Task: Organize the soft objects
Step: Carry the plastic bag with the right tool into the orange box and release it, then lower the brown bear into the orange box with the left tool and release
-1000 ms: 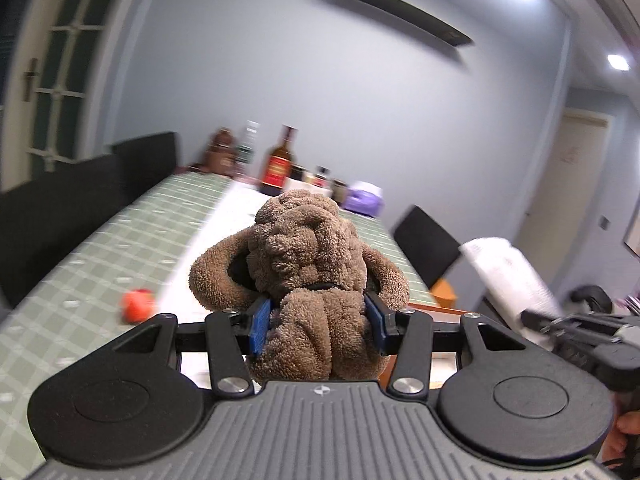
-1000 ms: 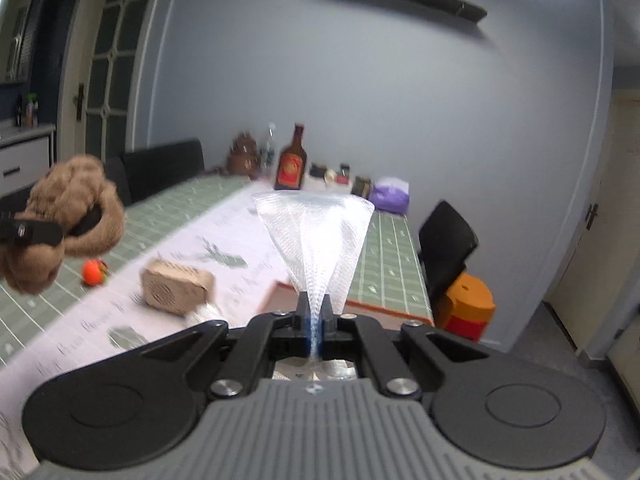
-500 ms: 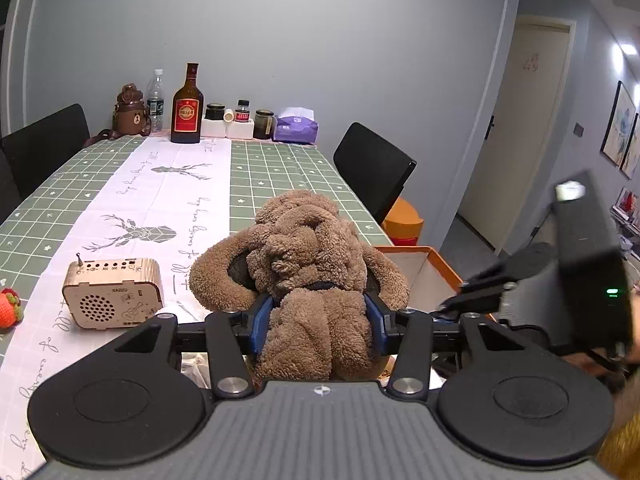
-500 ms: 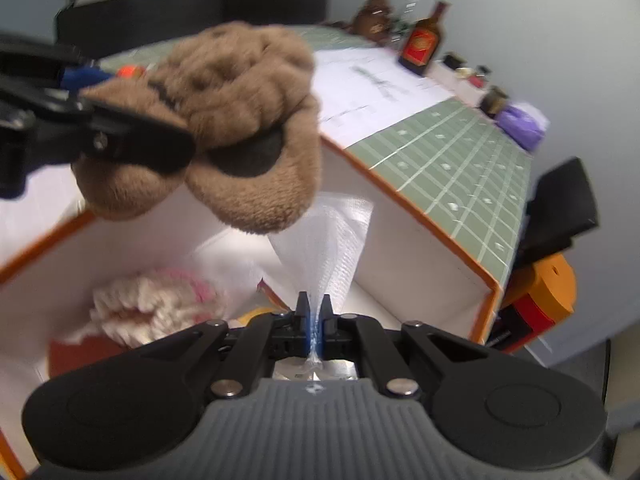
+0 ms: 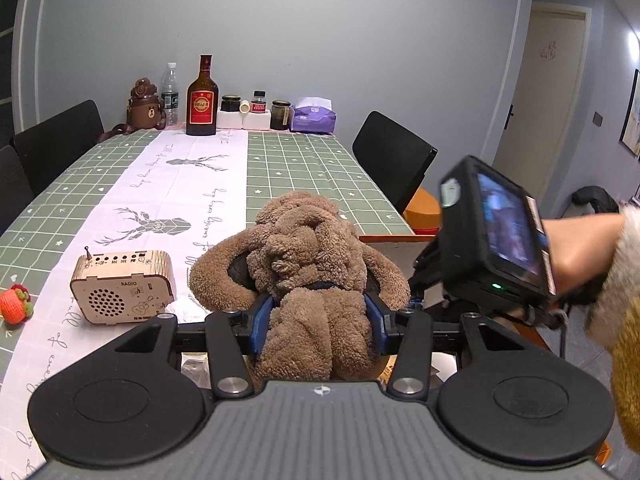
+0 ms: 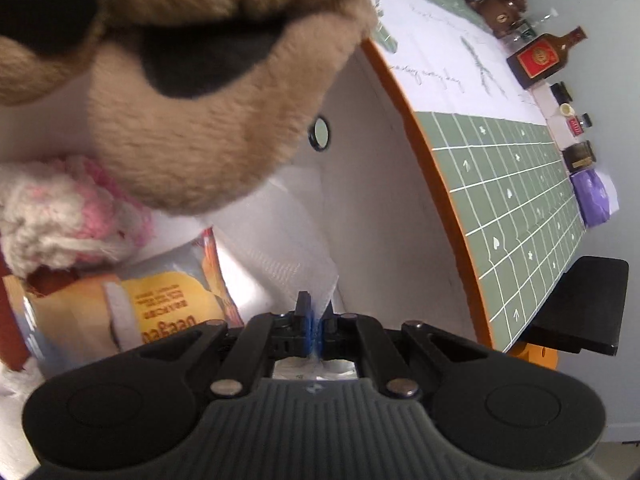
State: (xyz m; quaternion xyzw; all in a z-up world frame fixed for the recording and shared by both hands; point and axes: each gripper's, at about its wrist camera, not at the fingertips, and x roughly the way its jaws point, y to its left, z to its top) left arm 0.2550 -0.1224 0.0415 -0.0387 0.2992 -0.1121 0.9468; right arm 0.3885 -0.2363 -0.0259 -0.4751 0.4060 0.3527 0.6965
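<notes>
At the green-checked dining table's (image 5: 312, 160) right edge, an orange-rimmed box (image 6: 384, 208) is sitting. The left gripper (image 5: 320, 318) is tilting slightly downward, squeezing a brown plush dog (image 5: 308, 264). The right gripper (image 6: 316, 320) is pointing steeply into the box, fingers pressed together, pinching white mesh (image 6: 296, 240).

A second ago I was looking down the length of the table with my left gripper (image 5: 318, 320) pointed toward the wall; I have since swung it over the orange-rimmed box (image 6: 404, 92), so the brown plush dog (image 5: 316, 276) in it now hangs above the box's white inside. My right gripper (image 6: 316, 320) has rolled and tipped down into that box, carrying the white mesh cloth (image 6: 296, 248) in beside the snack packet (image 6: 160, 304) and the pink-and-white plush (image 6: 60, 216).
</notes>
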